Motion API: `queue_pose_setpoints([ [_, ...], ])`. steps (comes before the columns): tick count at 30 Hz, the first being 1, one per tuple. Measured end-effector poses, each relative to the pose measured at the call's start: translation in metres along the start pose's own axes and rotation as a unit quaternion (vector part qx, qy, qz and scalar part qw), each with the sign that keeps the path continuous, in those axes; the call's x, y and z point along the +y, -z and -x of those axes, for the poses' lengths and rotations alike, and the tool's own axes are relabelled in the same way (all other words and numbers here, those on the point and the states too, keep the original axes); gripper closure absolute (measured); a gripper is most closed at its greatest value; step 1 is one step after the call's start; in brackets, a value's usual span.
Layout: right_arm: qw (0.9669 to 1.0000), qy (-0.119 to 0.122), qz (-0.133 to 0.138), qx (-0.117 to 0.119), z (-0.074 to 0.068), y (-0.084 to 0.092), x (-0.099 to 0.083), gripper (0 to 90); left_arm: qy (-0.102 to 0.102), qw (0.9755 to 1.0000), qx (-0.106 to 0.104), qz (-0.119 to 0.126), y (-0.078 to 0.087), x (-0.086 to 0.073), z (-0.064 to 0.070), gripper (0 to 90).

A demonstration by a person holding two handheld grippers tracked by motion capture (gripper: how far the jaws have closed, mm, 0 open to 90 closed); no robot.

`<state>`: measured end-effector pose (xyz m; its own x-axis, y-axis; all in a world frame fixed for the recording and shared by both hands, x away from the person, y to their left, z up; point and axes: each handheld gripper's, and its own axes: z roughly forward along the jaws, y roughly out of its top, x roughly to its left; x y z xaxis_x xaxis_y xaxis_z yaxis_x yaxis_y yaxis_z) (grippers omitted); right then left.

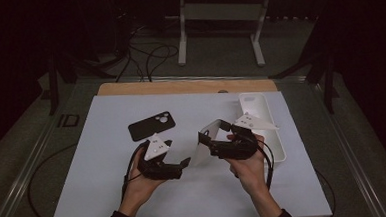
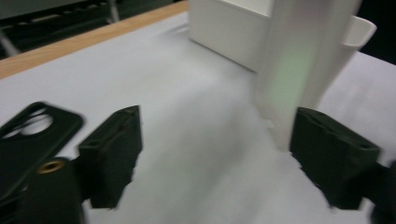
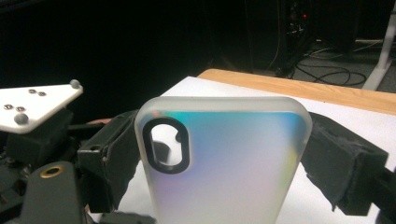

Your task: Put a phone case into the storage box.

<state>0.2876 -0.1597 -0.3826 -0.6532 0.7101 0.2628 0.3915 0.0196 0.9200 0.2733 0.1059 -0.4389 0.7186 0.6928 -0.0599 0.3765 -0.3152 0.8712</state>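
My right gripper (image 1: 213, 136) is shut on a frosted translucent phone case (image 3: 224, 163), with its black pads pressing the case's two long edges. The case (image 1: 205, 149) stands on edge above the white mat, its camera cutout toward the upper left in the right gripper view. My left gripper (image 2: 219, 154) is open with nothing between its jaws. It lies just left of the case (image 2: 289, 79), whose lower edge is close to one of its pads. A black phone case (image 1: 152, 125) lies flat on the mat behind the left hand, also seen as the black case (image 2: 28, 135).
A long white tray (image 1: 268, 129) lies at the mat's right, behind the right hand. The white mat (image 1: 110, 193) covers a wooden tabletop (image 1: 180, 86). Cables and a white frame stand on the floor beyond the table.
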Motion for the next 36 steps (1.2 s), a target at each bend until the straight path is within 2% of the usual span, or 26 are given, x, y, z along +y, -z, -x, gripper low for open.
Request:
queue_pose_setpoints([
  [6, 0.9999, 0.002, 0.005, -0.01, 0.003, 0.003, 0.003, 16.7, 0.025, 0.9991, 0.027, 0.019, 0.024, -0.015, -0.019, 5.8],
  [9, 0.9999, 0.004, 0.006, -0.015, 0.005, 0.005, 0.006, 16.7, 0.043, 0.9978, 0.046, 0.022, 0.036, -0.025, -0.029, 1.8],
  [10, 0.9999, 0.004, 0.006, -0.015, 0.005, 0.005, 0.006, 16.7, 0.043, 0.9978, 0.046, 0.022, 0.036, -0.025, -0.029, 0.9],
  [11, 0.9998, 0.004, 0.006, -0.017, 0.006, 0.006, 0.006, 16.7, 0.048, 0.997, 0.056, 0.023, 0.043, -0.034, -0.035, 0.9],
  [13, 0.9998, 0.005, 0.007, -0.019, 0.007, 0.006, 0.007, 16.7, 0.049, 0.9966, 0.062, 0.023, 0.046, -0.038, -0.037, 0.3],
  [15, 0.9997, 0.008, 0.005, -0.024, 0.008, 0.007, 0.009, 16.7, 0.052, 0.9953, 0.08, 0.019, 0.054, -0.05, -0.042, 0.2],
  [16, 0.9997, 0.008, 0.005, -0.024, 0.008, 0.007, 0.009, 16.7, 0.052, 0.9953, 0.08, 0.019, 0.054, -0.05, -0.042, 0.2],
  [17, 0.9996, 0.01, 0.005, -0.025, 0.008, 0.007, 0.01, 16.7, 0.055, 0.9939, 0.093, 0.019, 0.058, -0.058, -0.044, 0.2],
  [18, 0.9996, 0.01, 0.005, -0.025, 0.008, 0.007, 0.01, 16.7, 0.055, 0.9939, 0.093, 0.019, 0.058, -0.058, -0.044, 0.1],
  [21, 0.9994, 0.018, 0.004, -0.029, 0.009, 0.007, 0.014, 16.7, 0.062, 0.9907, 0.115, 0.037, 0.069, -0.075, -0.05, 0.1],
  [22, 0.9994, 0.018, 0.004, -0.029, 0.009, 0.007, 0.014, 16.7, 0.062, 0.9907, 0.115, 0.037, 0.069, -0.075, -0.05, 0.1],
  [26, 0.9992, 0.022, 0.007, -0.032, 0.01, 0.008, 0.017, 16.7, 0.043, 0.9892, 0.13, 0.052, 0.074, -0.088, -0.052, 0.2],
  [28, 0.9991, 0.023, 0.01, -0.034, 0.011, 0.009, 0.018, 16.6, 0.043, 0.989, 0.134, 0.046, 0.073, -0.092, -0.054, 0.1],
  [32, 0.9987, 0.029, 0.012, -0.04, 0.013, 0.012, 0.021, 16.7, 0.038, 0.9876, 0.143, 0.052, 0.075, -0.093, -0.055, 0.2],
  [36, 0.9979, 0.031, 0.017, -0.055, 0.02, 0.017, 0.027, 16.6, 0.048, 0.9855, 0.153, 0.056, 0.077, -0.095, -0.057, 0.2],
])
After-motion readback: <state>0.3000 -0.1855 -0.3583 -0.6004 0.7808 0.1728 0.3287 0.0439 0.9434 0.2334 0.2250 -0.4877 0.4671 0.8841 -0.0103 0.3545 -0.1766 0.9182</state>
